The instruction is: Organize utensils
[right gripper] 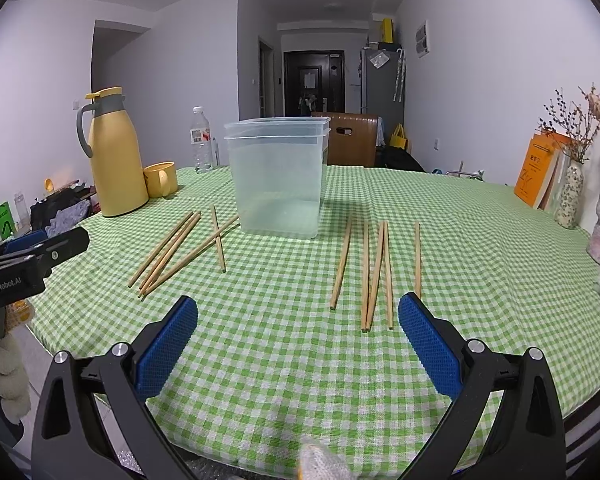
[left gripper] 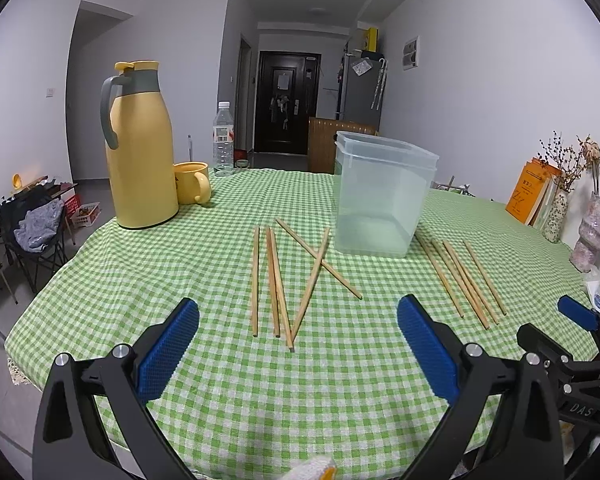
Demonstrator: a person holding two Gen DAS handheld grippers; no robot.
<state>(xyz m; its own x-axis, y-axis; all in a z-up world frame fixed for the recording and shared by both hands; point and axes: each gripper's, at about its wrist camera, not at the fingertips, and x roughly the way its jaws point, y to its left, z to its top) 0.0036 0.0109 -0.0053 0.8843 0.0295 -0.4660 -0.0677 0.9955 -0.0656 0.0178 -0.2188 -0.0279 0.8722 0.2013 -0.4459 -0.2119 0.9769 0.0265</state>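
Observation:
Several wooden chopsticks lie on the green checked tablecloth in two loose groups. The left group [left gripper: 283, 280] [right gripper: 179, 250] has two crossed sticks. The right group [left gripper: 466, 280] [right gripper: 374, 268] lies roughly parallel. A clear empty plastic container [left gripper: 382, 196] [right gripper: 277, 178] stands upright behind and between them. My left gripper [left gripper: 297, 340] is open and empty, just short of the left group. My right gripper [right gripper: 297, 340] is open and empty, near the right group's ends; it also shows in the left wrist view [left gripper: 576, 312].
A yellow thermos jug [left gripper: 141, 148] [right gripper: 113, 156], yellow mug [left gripper: 191, 182] [right gripper: 161, 179] and water bottle [left gripper: 223, 138] [right gripper: 201, 140] stand at the back left. Books [left gripper: 534, 190] [right gripper: 540, 176] and vases with dried flowers [right gripper: 572, 192] stand along the right wall. The table edge [left gripper: 39, 312] curves near.

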